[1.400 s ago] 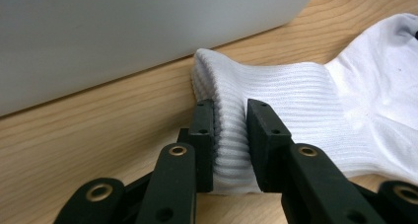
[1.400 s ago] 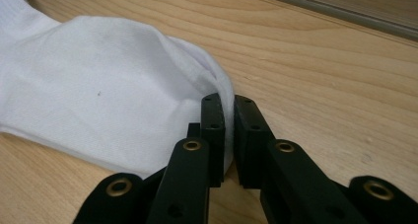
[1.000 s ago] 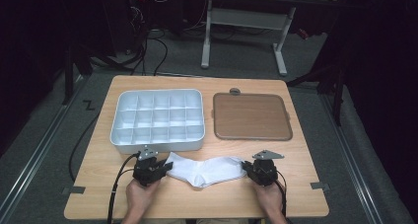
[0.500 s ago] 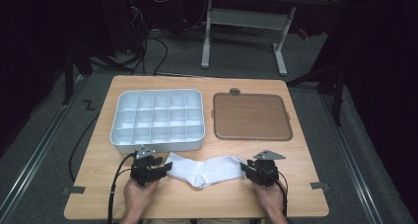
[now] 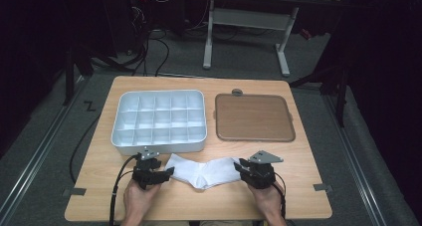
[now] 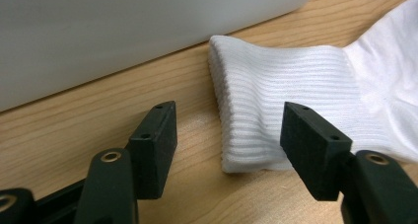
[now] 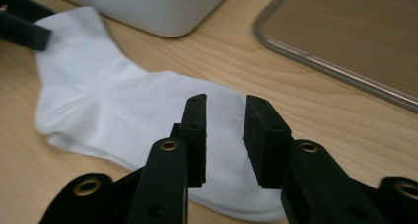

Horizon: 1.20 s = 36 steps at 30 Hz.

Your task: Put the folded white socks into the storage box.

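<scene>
A wooden table [image 5: 298, 161] is carrying a white compartment tray [image 5: 159, 120], a brown lid [image 5: 254, 117] lying right of the tray, and a white sock [image 5: 204, 170] lying just in front of it.

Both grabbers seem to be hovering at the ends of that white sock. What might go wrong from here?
The left gripper has just been opening, one jaw lying over the sock cuff's edge; closing there could pinch only a few layers. The right gripper stands slightly open above the toe end, jaws just closing on nothing, so it may grab air. The cuff lies close to the tray; the left gripper could bump it.
</scene>
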Tool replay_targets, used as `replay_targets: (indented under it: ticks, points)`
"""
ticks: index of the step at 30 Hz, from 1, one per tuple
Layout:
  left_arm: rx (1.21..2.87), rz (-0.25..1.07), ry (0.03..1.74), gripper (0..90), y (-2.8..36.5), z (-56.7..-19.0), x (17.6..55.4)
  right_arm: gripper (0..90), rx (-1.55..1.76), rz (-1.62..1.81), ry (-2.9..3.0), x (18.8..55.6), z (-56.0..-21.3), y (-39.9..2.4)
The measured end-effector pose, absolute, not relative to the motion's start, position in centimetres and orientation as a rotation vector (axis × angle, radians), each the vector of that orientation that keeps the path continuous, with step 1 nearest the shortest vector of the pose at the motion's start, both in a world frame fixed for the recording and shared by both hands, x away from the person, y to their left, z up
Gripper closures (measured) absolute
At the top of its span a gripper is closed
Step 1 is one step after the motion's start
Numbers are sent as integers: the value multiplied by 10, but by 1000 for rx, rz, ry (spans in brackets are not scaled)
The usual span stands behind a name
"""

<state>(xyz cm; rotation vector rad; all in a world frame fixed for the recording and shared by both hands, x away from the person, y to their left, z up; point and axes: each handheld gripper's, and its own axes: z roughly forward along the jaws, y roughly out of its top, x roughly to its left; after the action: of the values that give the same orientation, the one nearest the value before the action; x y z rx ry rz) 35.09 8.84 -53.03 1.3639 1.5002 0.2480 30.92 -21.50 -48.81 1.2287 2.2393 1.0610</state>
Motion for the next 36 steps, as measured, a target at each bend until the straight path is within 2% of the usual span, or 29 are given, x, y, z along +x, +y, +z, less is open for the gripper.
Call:
replay_targets:
  ticks: [6, 13, 23, 36]
  points:
    - [1419, 327, 1486, 424, 81, -532, 349, 780, 1155, 1073, 2354, 311, -497, -184]
    - [1430, 343, 1485, 469, 78, -532, 348, 785, 1144, 1085, 2408, 312, -508, -162]
    - [1426, 295, 1478, 653, 76, -531, 347, 790, 1115, 1072, 2445, 311, -513, -151]
    - [1413, 240, 1484, 755, 77, -530, 347, 791, 1092, 1066, 2474, 312, -517, -141]
